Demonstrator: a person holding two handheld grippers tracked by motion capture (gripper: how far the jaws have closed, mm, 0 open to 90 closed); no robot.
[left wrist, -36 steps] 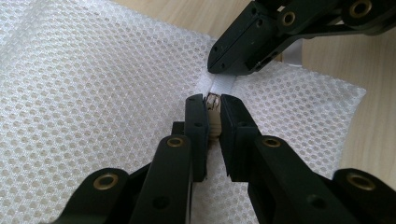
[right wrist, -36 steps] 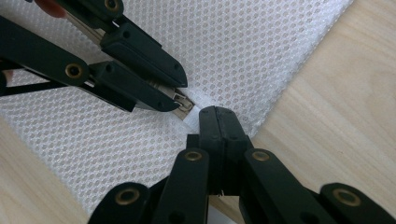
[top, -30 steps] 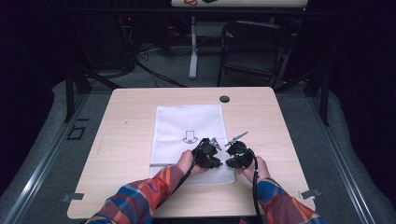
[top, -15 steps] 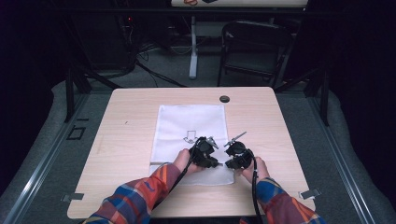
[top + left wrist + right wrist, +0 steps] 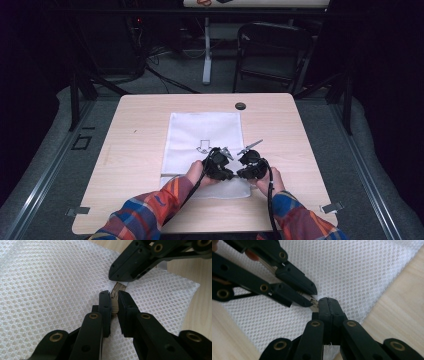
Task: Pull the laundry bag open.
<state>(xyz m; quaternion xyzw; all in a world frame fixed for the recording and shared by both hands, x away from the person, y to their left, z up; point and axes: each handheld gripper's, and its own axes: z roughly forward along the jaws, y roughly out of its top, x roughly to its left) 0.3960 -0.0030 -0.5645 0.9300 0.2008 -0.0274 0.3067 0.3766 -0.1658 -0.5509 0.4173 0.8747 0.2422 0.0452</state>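
A white mesh bag (image 5: 205, 127) lies flat on the wooden table (image 5: 135, 150), with a small arrow mark (image 5: 203, 145) on it. Both grippers meet tip to tip at the bag's near edge. My left gripper (image 5: 114, 298) is shut on a small beige zipper tab (image 5: 114, 305). Facing it, my right gripper (image 5: 327, 303) is shut on the same zipper piece, whose metal part (image 5: 313, 301) shows between the two tips. In the high view the left gripper (image 5: 231, 171) and the right gripper (image 5: 239, 171) sit side by side, each held in a hand. The mesh (image 5: 50, 285) around them lies flat.
A small black round cap (image 5: 240, 106) sits near the table's far edge. A black chair (image 5: 272, 50) and a table leg (image 5: 206, 50) stand behind the table. Bare wood (image 5: 397, 305) lies to the right of the bag's corner.
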